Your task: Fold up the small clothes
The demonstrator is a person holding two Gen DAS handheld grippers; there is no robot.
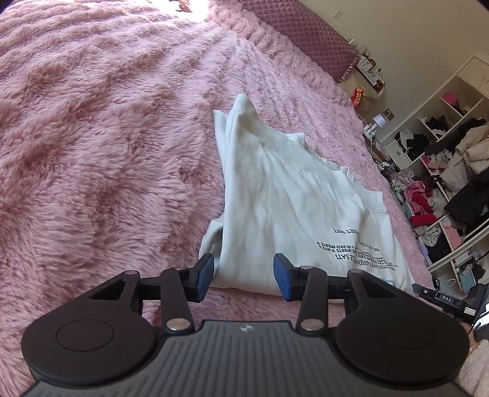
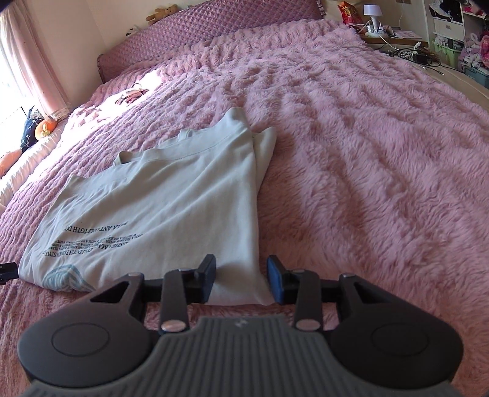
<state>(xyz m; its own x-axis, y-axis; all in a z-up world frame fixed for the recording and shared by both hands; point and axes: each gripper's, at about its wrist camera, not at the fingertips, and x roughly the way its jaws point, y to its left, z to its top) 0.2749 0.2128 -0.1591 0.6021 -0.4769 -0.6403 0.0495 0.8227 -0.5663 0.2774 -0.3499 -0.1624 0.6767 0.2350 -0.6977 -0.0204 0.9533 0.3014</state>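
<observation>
A white T-shirt with dark printed text lies folded lengthwise on the fluffy pink blanket, its collar end farthest from me. My left gripper stands open at the shirt's near left corner, and the hem lies in the gap between the blue pads without being pinched. In the right wrist view the same T-shirt runs up and to the left. My right gripper is open over the near right corner, cloth lying loose between its fingers. A dark part of the right gripper shows at the left view's right edge.
The pink blanket covers a wide bed with a quilted purple headboard. Open shelves stuffed with clothes stand past the bed's right side. A nightstand with a lamp and cables is by the headboard. An orange plush toy lies near the curtain.
</observation>
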